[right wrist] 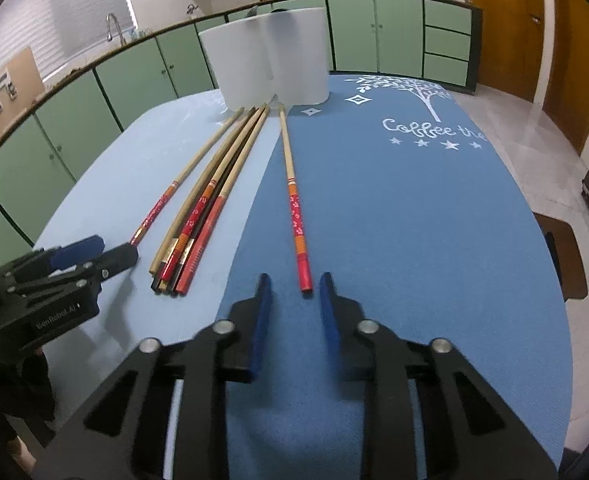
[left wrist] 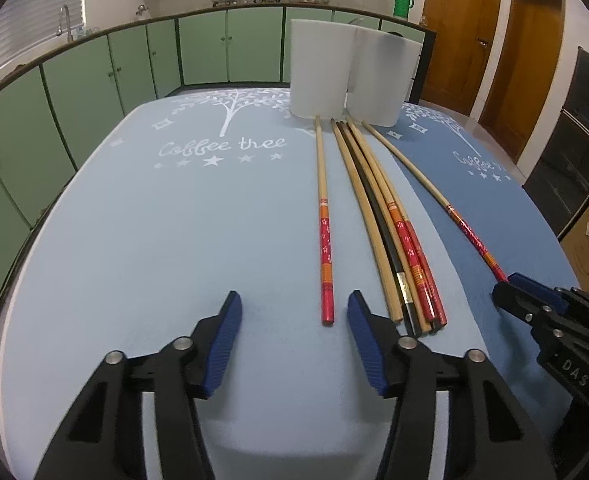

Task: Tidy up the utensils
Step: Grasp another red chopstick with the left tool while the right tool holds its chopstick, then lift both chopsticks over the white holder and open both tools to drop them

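Blue-padded left tool (left wrist: 292, 312) open above the desk (left wrist: 174, 240), right tool (right wrist: 292, 294) open around the red end of a lone chopstick (right wrist: 294, 196), bundle of chopsticks (left wrist: 386, 216) between, two white holders (left wrist: 320, 68) upright beyond the tips.

Long wooden chopsticks with glossy red lacquered ends (left wrist: 390, 220) lying on matt blue fabric mat (left wrist: 174, 240); frosted white plastic holders (left wrist: 320, 68) standing at 12 o'clock, looking smooth.
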A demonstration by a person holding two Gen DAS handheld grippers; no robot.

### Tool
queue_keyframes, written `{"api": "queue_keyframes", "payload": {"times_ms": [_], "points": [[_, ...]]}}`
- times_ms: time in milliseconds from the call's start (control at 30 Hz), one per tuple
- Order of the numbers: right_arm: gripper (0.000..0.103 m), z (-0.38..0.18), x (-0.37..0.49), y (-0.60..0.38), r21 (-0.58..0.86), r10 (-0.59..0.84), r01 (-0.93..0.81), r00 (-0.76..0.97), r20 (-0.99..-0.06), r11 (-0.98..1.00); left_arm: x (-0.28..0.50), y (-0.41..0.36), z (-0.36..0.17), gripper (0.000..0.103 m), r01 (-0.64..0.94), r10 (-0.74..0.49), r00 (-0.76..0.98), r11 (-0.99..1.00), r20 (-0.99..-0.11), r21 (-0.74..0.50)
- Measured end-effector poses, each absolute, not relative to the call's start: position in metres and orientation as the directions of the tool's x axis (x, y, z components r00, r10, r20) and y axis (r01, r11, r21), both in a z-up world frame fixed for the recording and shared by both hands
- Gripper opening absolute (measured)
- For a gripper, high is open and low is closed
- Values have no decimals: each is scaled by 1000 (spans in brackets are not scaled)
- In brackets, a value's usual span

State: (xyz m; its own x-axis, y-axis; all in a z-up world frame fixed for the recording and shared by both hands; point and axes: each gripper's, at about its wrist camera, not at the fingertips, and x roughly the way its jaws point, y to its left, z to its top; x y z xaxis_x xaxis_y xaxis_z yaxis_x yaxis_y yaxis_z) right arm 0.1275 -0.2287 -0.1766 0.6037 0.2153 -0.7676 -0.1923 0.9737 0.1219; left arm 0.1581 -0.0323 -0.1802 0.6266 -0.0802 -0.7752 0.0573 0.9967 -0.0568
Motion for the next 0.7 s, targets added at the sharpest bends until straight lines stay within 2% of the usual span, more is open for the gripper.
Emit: {"api": "queue_keyframes", "payload": {"times_ms": [133, 233, 333, 567, 700], "points": [[6, -178, 129, -232, 123, 204, -173, 605, -770, 977, 157, -37, -180, 30, 67, -90, 626, 996, -774, -61], [6, -178, 129, -232, 116, 199, -173, 607, -769, 978, 155, -45, -181, 21, 74, -85, 631, 996, -771, -49], [6, -177, 128, -229, 93, 182, -174, 612, -770, 980, 154, -52, -181, 6, 87, -94, 631, 995, -770, -50], [5, -168, 121, -232, 126, 208, -173, 625, -753, 977, 154, -50, -175, 6, 87, -99, 642, 995, -760, -57], [5, -154, 112, -232, 124, 215, -184, 643, -735, 975, 144, -47, -153, 6, 96, -95, 674, 995, -732, -41]]}}
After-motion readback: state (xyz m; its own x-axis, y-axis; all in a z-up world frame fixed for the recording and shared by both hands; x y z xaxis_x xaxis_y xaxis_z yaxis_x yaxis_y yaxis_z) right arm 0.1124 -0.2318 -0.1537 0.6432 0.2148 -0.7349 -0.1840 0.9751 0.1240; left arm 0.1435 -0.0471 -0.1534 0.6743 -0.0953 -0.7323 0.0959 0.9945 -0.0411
